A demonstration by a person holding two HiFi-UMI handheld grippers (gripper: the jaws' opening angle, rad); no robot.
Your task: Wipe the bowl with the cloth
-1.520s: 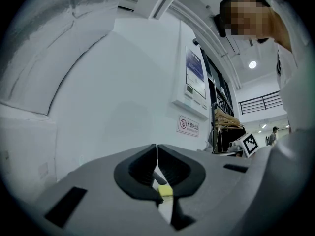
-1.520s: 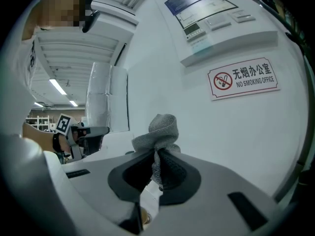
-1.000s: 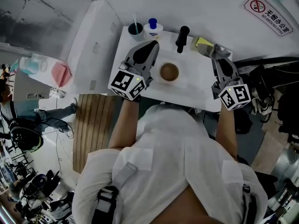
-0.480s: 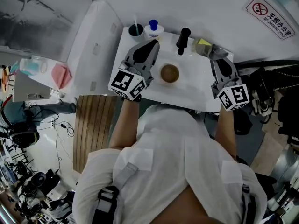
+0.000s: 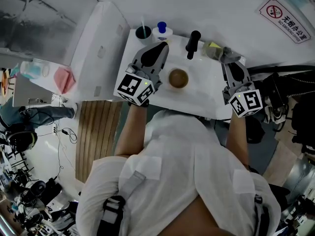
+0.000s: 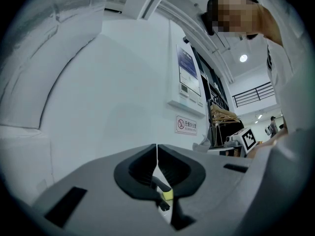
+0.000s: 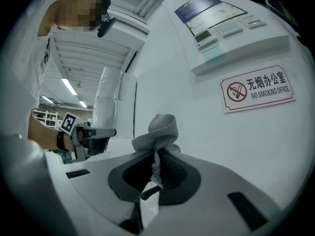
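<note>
Right now we have the cloth (image 7: 160,128) in hand but not yet on the bowl (image 5: 178,77). Our right gripper (image 5: 229,63) is clenched on the grey cloth, and a bunched fold of it stands up above the jaws in the right gripper view. That gripper hangs over the far right part of the white table (image 5: 206,88), just beside a yellow block (image 5: 212,45) and well apart from the bowl. Our left gripper (image 5: 162,45) has its jaws pressed together with nothing between them. It sits just left of the bowl; we cannot tell whether it touches it.

The brown bowl stands upright near the middle of the table, between our two grippers. A black bottle (image 5: 193,42) stands behind it, and a dark cup (image 5: 143,31) and a blue-capped bottle (image 5: 161,31) stand at the far left corner.

We judge the step to be carrying the cloth over, with wiping not begun. Next the right gripper should bring the cloth into the bowl, steering clear of the black bottle. A light bowl will probably slide, so the left gripper may need to brace it.
</note>
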